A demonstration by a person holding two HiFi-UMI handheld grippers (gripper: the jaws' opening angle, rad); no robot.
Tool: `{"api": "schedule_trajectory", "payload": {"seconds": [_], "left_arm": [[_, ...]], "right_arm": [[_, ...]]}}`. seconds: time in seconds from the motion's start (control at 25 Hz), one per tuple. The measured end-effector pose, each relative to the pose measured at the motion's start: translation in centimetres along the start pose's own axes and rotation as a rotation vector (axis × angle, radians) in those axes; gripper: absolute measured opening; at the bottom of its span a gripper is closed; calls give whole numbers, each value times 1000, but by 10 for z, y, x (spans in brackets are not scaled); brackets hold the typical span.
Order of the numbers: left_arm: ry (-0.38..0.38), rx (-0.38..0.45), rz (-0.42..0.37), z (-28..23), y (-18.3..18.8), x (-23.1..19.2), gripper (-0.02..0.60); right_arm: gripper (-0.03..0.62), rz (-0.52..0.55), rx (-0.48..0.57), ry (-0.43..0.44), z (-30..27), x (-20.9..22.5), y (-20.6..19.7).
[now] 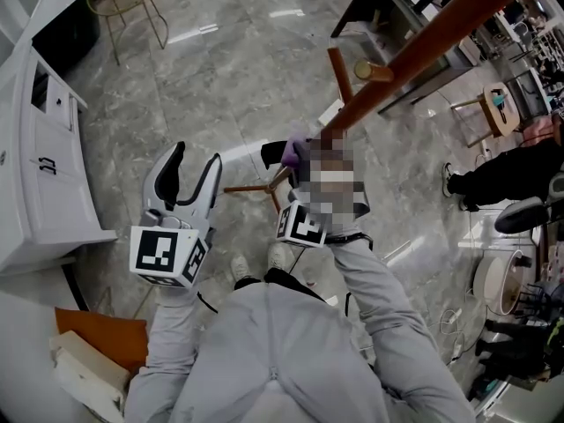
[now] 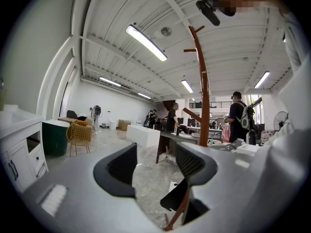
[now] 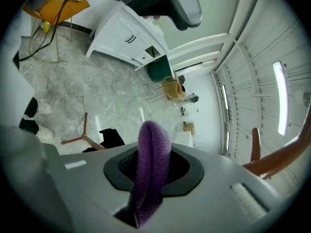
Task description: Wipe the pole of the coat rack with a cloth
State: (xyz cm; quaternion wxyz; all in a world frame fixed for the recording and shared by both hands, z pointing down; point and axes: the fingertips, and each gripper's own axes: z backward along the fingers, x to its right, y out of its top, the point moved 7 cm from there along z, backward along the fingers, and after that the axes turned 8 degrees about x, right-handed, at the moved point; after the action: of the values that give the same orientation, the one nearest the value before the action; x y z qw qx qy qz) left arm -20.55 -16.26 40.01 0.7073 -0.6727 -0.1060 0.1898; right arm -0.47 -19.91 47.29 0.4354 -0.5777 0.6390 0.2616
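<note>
Head view steeply down, left gripper view level, right gripper view floorward, coat rack (image 1: 441,35) (image 2: 204,96) (image 3: 279,160) shared

cloth (image 3: 154,142) in right gripper (image 3: 154,171), beside pole (image 1: 425,46)

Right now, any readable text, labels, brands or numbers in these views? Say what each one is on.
No readable text in any view.
Left marker cube: black-and-white square pattern only, no letters or digits.
Right marker cube: the same, pattern only.
White cabinet: dark handles, no visible print.

Left tool (image 1: 197,153) agape, right (image 3: 153,173) clasping cloth (image 3: 154,142)
</note>
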Motion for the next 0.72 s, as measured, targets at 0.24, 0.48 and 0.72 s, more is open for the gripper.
{"api": "schedule_trajectory", "payload": {"seconds": [0.24, 0.48, 0.72], "left_arm": [[-13, 1, 5, -6, 1, 3, 267], [-37, 6, 7, -11, 2, 14, 267], [-65, 12, -2, -14, 6, 25, 267]], "right_arm": [[69, -97, 119, -42, 43, 13, 23], [69, -375, 248, -65, 96, 26, 26], [69, -745, 260, -53, 129, 27, -7]]}}
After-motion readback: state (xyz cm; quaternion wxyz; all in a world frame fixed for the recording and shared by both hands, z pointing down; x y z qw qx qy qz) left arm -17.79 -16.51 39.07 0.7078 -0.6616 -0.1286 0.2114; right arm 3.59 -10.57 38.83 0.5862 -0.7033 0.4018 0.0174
